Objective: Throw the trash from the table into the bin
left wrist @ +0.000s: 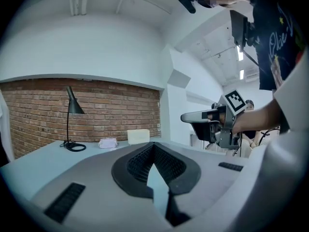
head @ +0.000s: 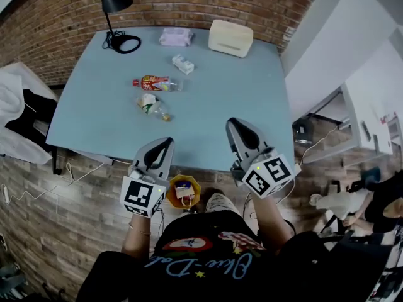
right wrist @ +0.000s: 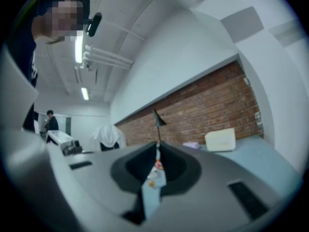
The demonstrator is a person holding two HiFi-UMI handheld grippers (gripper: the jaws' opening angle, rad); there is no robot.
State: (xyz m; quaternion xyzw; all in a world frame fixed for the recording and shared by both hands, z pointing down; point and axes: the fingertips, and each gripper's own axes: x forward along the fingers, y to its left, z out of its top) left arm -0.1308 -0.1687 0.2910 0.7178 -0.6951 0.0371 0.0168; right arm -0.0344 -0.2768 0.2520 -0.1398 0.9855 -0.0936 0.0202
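Head view: the left gripper (head: 165, 141) and the right gripper (head: 232, 122) hang side by side over the near edge of the light blue table (head: 220, 106). Both are closed and hold nothing. The trash lies well apart from them, toward the far left of the table: a bottle with red label (head: 157, 83) on its side, a crushed bottle (head: 152, 106) just in front of it, and a small carton (head: 183, 63) behind. On the far edge stand a black desk lamp (head: 114, 0), a pink tissue pack (head: 175, 37) and a cream box (head: 230, 38). The yellow bin (head: 172, 189) is on the floor below the near edge, between the two hands.

Left gripper view: the jaw tips meet with nothing between them. The right gripper (left wrist: 184, 117) shows at the right, held level.

Right gripper view: the jaws are together and empty. In the narrow slit below the tips, small pieces of the trash show far off, too small to tell apart.
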